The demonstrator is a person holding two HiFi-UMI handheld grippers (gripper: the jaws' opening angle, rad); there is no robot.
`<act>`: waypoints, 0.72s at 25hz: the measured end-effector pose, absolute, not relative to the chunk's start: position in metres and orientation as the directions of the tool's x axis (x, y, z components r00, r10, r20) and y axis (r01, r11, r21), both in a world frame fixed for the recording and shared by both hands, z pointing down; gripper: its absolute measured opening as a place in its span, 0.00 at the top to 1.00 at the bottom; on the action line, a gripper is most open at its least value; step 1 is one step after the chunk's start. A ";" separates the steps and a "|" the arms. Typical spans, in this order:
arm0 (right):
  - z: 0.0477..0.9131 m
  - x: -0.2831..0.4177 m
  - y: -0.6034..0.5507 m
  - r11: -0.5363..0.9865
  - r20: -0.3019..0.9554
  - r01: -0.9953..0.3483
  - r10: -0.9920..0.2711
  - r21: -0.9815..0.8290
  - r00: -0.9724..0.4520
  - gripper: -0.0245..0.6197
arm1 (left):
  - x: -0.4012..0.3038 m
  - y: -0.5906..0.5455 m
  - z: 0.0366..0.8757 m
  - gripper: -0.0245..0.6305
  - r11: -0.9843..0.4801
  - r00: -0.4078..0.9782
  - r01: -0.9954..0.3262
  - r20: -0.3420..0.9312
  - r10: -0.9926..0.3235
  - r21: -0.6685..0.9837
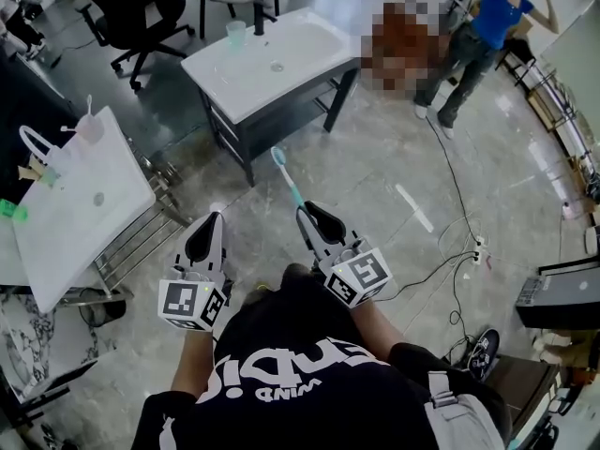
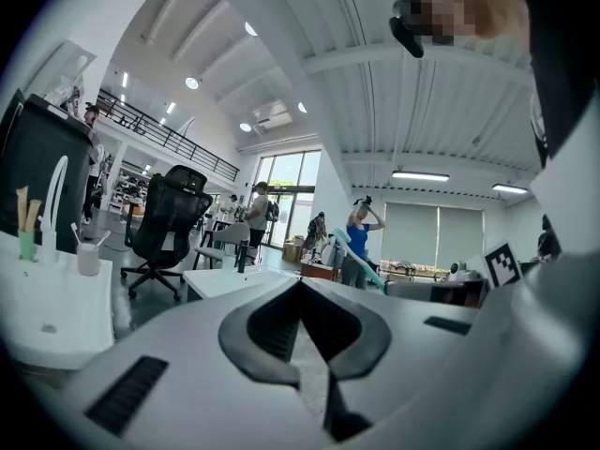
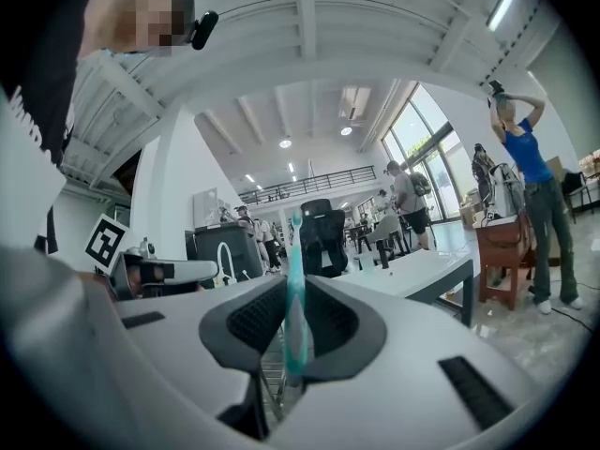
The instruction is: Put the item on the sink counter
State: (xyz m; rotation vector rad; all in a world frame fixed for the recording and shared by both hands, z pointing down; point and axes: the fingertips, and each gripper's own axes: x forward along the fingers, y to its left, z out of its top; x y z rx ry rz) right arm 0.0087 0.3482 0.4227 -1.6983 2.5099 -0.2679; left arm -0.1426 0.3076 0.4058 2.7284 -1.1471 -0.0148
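A teal toothbrush [image 1: 286, 177] sticks out forward from my right gripper [image 1: 307, 216], which is shut on its handle. In the right gripper view the toothbrush [image 3: 294, 251] stands upright between the pads of the right gripper [image 3: 296, 293]. My left gripper [image 1: 210, 219] is held level beside it, shut and empty; in its own view the tips of the left gripper [image 2: 301, 284] meet with nothing between them, and the toothbrush [image 2: 362, 266] shows at the right. Ahead stands a white sink counter [image 1: 314, 56] on a dark frame, bearing a pale green cup [image 1: 236, 34]. Both grippers are well short of it.
A second white sink counter [image 1: 103, 218] with a white faucet [image 1: 35, 144] and a cup [image 1: 90, 127] is at the left. A black office chair [image 1: 141, 7] stands behind. A person in blue [image 1: 483, 31] stands at the far right. Cables [image 1: 452, 190] and a power strip [image 1: 479, 249] lie on the floor.
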 end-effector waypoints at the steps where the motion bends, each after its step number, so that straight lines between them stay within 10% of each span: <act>1: 0.424 0.007 0.348 0.358 0.017 -0.912 -0.929 -0.199 -0.369 0.85 | -0.144 0.307 0.406 0.93 -0.688 0.704 -0.706 0.059 -0.708 0.170; 18: 0.434 0.009 0.299 0.358 0.015 -0.907 -0.929 -0.223 -0.371 0.85 | -0.145 0.262 0.418 0.93 -0.678 0.698 -0.711 0.074 -0.712 0.184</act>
